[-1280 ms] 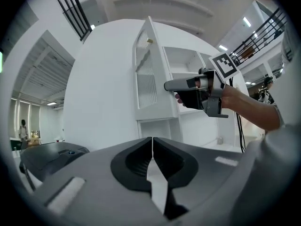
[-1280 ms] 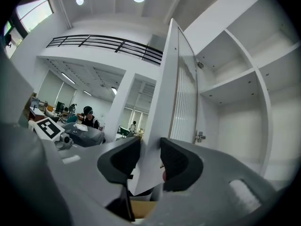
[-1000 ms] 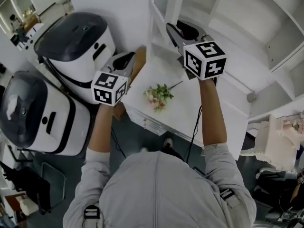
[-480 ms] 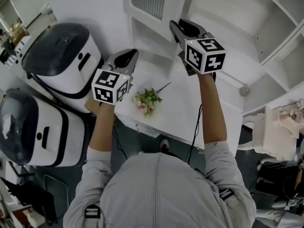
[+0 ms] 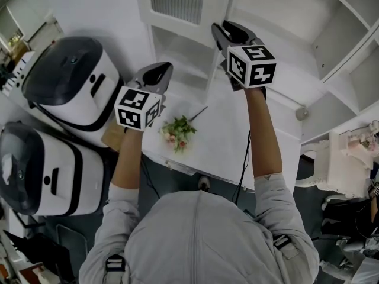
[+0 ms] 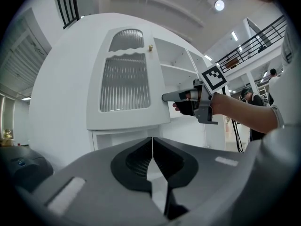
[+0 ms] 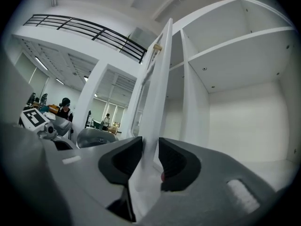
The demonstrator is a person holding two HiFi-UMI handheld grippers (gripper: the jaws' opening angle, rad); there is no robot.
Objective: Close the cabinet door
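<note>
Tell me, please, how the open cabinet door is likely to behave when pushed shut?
The cabinet door looks like a rigid panel, so it will probably swing rather than flex. Its ribbed pane may rattle or crack if slammed. The right gripper, jaws opening around the thin edge, could slip off.

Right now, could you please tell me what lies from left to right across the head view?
Nearer dark-lidded white machine → left gripper → small bunch of flowers → right gripper (jaws opening, cabinet door edge between them) → round grey knob.
</note>
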